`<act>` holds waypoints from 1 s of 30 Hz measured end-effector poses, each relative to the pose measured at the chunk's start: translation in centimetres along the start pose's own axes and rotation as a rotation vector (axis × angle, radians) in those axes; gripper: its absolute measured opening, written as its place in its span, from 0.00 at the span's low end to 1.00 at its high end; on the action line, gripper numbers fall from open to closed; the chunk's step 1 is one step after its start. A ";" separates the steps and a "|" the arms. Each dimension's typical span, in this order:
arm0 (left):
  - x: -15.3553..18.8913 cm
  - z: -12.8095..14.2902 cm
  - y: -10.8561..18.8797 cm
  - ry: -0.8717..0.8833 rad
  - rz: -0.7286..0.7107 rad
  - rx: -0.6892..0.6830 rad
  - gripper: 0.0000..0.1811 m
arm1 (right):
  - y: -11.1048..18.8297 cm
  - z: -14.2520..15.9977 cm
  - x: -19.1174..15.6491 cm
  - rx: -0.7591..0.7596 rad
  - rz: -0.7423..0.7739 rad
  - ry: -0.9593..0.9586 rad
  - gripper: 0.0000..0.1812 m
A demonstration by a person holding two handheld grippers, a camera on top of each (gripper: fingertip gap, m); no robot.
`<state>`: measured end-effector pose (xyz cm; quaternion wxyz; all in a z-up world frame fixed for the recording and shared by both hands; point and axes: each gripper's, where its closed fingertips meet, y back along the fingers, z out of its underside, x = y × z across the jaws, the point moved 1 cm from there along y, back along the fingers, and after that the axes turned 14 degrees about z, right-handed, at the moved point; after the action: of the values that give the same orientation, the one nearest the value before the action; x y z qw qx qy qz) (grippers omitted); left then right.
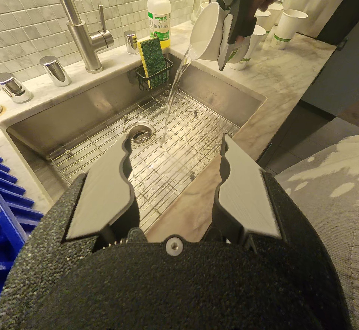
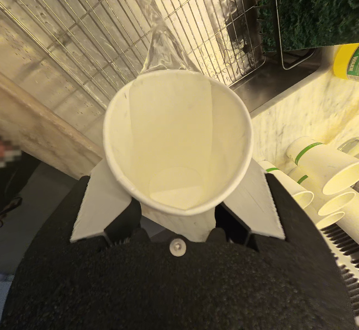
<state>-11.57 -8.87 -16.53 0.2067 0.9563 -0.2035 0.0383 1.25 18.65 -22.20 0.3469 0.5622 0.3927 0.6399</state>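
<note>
Cup, white paper, plain inside with a rolled rim, sits pinched between the right gripper's fingers, tipped mouth-down over the sink. Water runs from its lip in a clear stream onto the wire grid beside the drain. Left gripper hangs over the sink's near edge, fingers spread and empty. Farther back, a green sponge stands in a black caddy, with a soap bottle, faucet and more cups on the tabletop.

A green-and-yellow sponge stands in a black wire caddy beside a soap bottle on the marble worktop.
</note>
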 end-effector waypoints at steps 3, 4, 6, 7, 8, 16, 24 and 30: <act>-0.1 0.0 0.0 -0.001 -0.001 -0.001 0.51 | 0.2 -0.1 0.2 -0.015 0.004 0.026 0.51; -0.2 0.1 0.1 -0.002 -0.001 -0.001 0.51 | 0.3 0.0 0.3 -0.021 0.007 0.034 0.50; -0.2 0.0 0.1 -0.008 -0.004 0.003 0.51 | 0.4 0.0 0.4 -0.032 0.009 0.053 0.50; -0.2 0.0 0.2 -0.009 -0.004 0.004 0.51 | 0.5 0.0 0.5 -0.036 0.012 0.061 0.51; -0.2 -0.1 0.2 -0.008 -0.003 0.005 0.51 | 0.5 0.0 0.5 -0.043 0.012 0.070 0.51; -0.2 0.1 0.3 -0.005 -0.004 0.009 0.50 | 1.0 0.3 1.0 -0.083 0.030 0.131 0.51; -0.2 0.5 0.4 0.000 -0.008 0.008 0.50 | 1.5 0.9 1.4 -0.136 0.047 0.192 0.51; -0.1 0.6 0.5 0.003 -0.008 0.015 0.50 | 2.0 1.8 1.3 -0.202 0.032 0.253 0.51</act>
<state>-11.91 -9.51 -16.93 0.1999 0.9585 -0.1991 0.0405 2.82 19.08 -19.69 0.3394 0.4455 0.3580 0.7471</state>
